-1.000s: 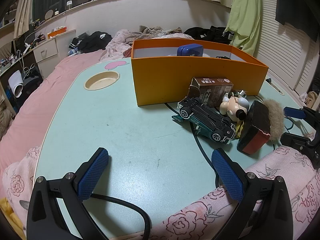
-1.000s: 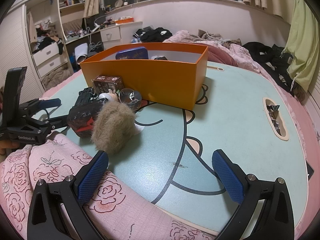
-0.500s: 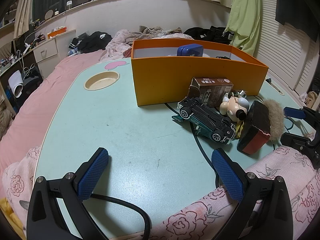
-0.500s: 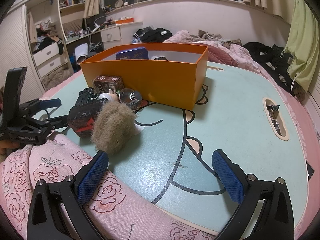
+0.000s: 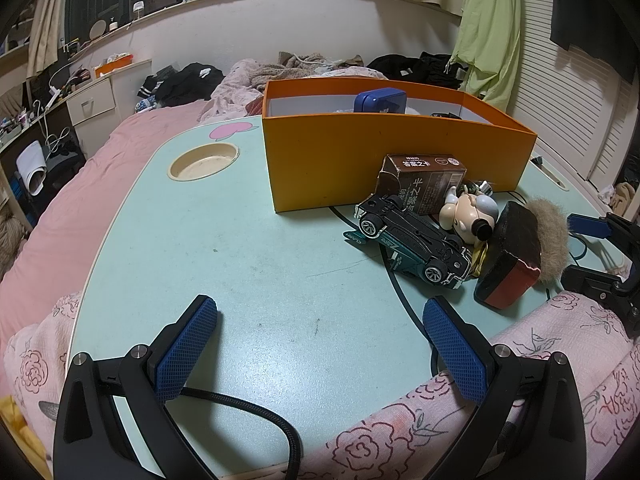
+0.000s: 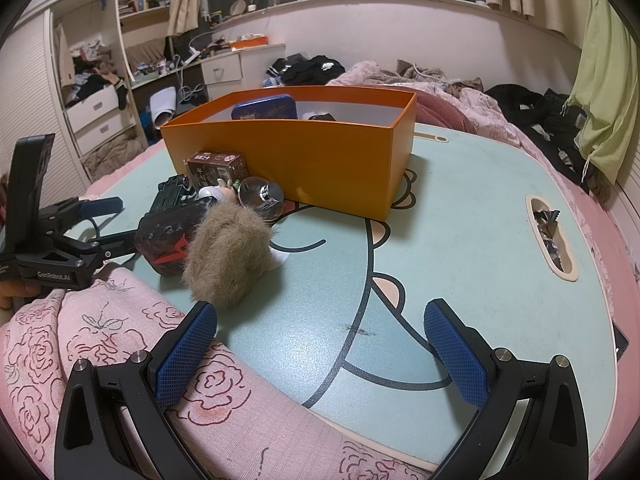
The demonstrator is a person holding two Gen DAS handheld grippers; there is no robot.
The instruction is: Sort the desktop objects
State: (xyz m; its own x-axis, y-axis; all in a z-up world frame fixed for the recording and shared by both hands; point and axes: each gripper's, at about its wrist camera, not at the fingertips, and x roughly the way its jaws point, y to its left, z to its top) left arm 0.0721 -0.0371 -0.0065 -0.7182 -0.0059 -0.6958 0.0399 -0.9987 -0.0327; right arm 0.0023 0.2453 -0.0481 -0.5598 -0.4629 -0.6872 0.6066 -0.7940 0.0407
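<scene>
An orange box [image 5: 360,160] stands on the mint-green table [image 5: 224,264] with a blue tin [image 5: 380,101] inside. In front of it lie a brown carton [image 5: 426,184], an overturned toy car [image 5: 412,240], a small figurine [image 5: 466,214] and a dark block with a fur tuft [image 5: 516,256]. My left gripper [image 5: 320,344] is open and empty, low at the near table edge, left of this cluster. My right gripper [image 6: 320,344] is open and empty; the fur tuft [image 6: 228,252] is just ahead of its left finger. The box [image 6: 304,160] and a shiny round object [image 6: 262,196] also show there.
A round cup recess [image 5: 203,156] sits at the table's far left. A slot with wrappers [image 6: 550,232] is at its right. A black cable [image 5: 248,404] runs under my left gripper. A pink rose-print blanket [image 6: 100,340] covers the near edge. A pink bed surrounds the table.
</scene>
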